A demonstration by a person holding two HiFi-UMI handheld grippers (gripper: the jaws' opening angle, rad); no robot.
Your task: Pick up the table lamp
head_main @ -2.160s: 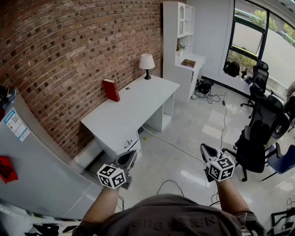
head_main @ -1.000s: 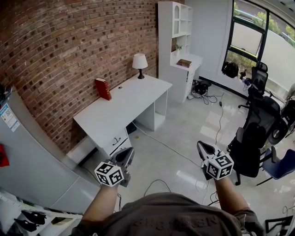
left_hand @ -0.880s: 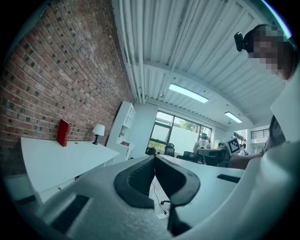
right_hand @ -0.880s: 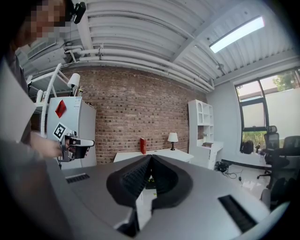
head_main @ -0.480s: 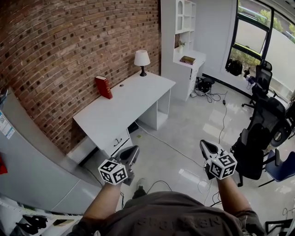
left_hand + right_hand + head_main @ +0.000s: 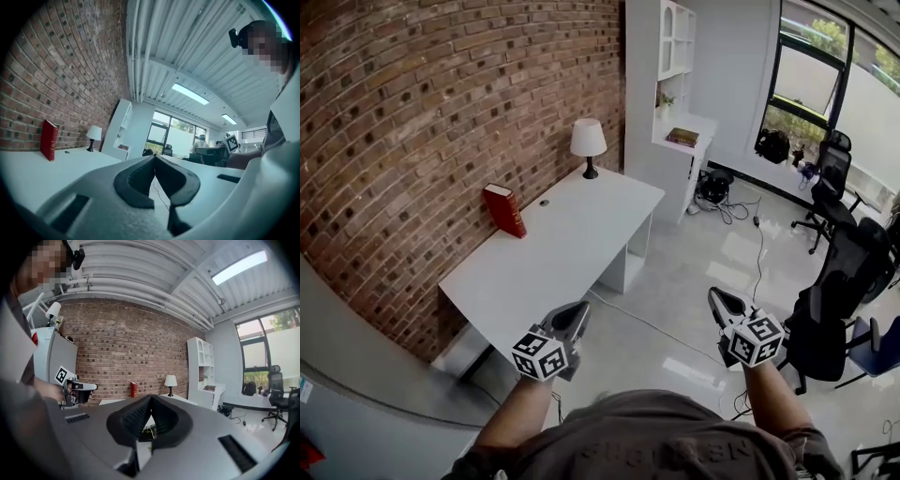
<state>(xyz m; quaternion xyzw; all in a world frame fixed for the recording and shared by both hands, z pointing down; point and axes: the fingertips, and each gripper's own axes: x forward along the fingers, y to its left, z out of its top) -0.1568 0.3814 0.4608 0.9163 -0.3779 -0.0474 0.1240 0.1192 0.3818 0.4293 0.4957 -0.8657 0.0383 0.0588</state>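
The table lamp [image 6: 588, 145], with a white shade on a dark base, stands at the far end of the white desk [image 6: 553, 253] against the brick wall. It appears small in the left gripper view [image 6: 94, 136] and the right gripper view [image 6: 170, 383]. My left gripper [image 6: 579, 314] hovers shut and empty near the desk's front corner, with its tips [image 6: 154, 157] touching. My right gripper [image 6: 713, 298] is over the floor to the right, shut and empty, jaws [image 6: 151, 397] pressed together. Both are far from the lamp.
A red book [image 6: 504, 209] stands upright on the desk by the wall. A tall white shelf unit [image 6: 670, 56] adjoins the desk's far end. Black office chairs [image 6: 844, 281] stand at the right, and cables [image 6: 741, 202] trail across the glossy floor.
Both grippers have travelled forward toward the desk, which now sits nearer and larger in the head view. The grey cabinet at the left has slid mostly out of the frame. The jaws stay shut.
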